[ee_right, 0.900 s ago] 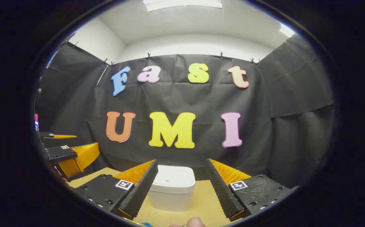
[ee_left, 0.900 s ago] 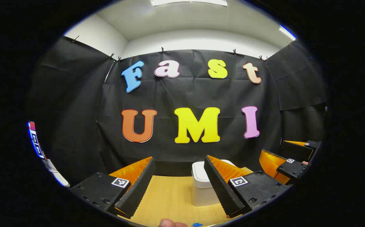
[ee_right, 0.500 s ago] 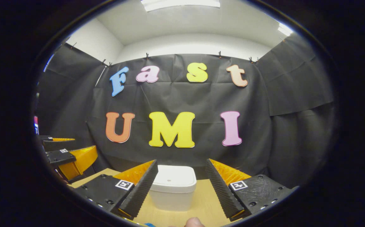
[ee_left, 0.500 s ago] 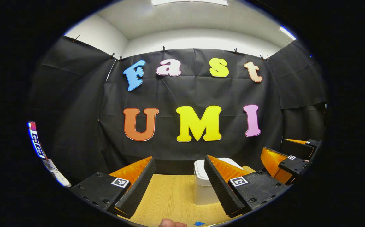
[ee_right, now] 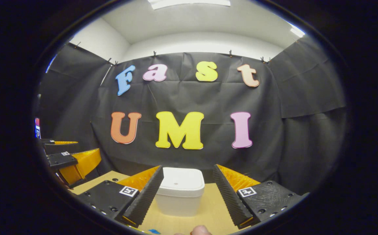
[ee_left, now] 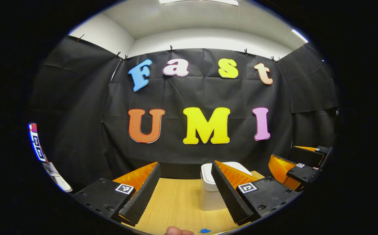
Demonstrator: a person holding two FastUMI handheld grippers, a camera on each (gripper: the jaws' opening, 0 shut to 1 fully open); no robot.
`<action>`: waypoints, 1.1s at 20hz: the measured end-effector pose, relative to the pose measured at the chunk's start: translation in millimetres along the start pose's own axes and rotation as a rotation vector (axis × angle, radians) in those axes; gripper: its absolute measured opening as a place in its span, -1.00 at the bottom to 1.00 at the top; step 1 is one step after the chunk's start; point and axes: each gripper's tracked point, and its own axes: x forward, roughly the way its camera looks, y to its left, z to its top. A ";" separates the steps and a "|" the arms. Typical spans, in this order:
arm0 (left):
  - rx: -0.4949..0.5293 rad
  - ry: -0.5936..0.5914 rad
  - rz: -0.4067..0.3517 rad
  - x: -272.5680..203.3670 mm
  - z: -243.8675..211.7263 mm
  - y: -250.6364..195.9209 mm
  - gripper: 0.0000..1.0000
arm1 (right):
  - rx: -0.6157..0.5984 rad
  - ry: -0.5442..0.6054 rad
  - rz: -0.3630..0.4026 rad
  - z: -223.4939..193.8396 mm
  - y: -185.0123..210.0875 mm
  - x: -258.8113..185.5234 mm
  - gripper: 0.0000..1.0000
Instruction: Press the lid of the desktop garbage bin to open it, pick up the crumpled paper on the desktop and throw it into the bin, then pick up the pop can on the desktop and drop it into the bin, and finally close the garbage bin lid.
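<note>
Standing near the far edge of the wooden worktop (ee_right: 215, 209), close to the black cloth wall (ee_right: 208, 101), a white desktop bin (ee_right: 181, 192) is seen with its lid (ee_right: 183, 179) down flat. In the right gripper view the bin is framed between the fingers of the right tongs (ee_right: 187, 192), which are held spread apart with nothing gripped, short of the bin and above the worktop. In the left gripper view the left tongs (ee_left: 185, 192) are likewise held released and empty, and the bin (ee_left: 210, 195) is partly hidden behind that pair's right-hand finger. The right tongs (ee_left: 298, 166) are also caught at the right edge of the left gripper view, and the left tongs (ee_right: 69, 156) at the left edge of the right gripper view, each raised above the worktop. A fingertip (ee_right: 200, 230) is glimpsed at the bottom rim of the right gripper view, and a small blue mark (ee_left: 204, 231) is seen on the near part of the worktop.
</note>
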 end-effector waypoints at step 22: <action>0.019 0.020 -0.039 16.6 -17.8 -10.2 0.99 | -0.023 0.175 0.010 -48.9 -15.1 71.8 0.84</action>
